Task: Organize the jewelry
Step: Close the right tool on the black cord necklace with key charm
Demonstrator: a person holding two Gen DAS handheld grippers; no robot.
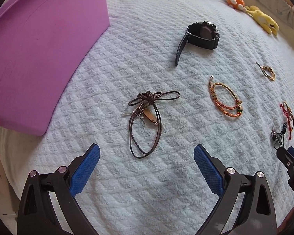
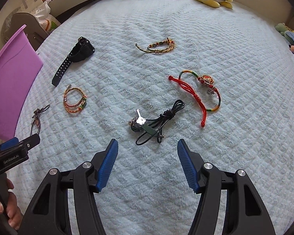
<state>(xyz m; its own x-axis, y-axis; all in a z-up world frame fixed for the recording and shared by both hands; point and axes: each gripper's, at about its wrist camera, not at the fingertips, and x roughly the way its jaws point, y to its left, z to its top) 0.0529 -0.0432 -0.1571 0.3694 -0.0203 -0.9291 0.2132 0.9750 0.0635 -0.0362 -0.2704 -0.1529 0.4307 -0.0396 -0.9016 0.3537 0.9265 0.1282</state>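
Organizing barely begun — left gripper (image 1: pixel 147 152) and right gripper (image 2: pixel 148 148) both spread wide, empty; brown cord necklace (image 1: pixel 145 117), black cord necklace (image 2: pixel 156 123), bracelets, watch (image 1: pixel 201 34) all loose on bed (image 1: pixel 166 186) beside purple bin (image 1: pixel 39 49).

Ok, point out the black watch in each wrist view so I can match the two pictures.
Left wrist view: black watch lies upper right of centre on the white blanket, strap trailing down-left.
Right wrist view: black watch lies upper left, strap trailing down-left, near the purple box.
Shared landmark: the orange braided bracelet lies just below the watch in both views.
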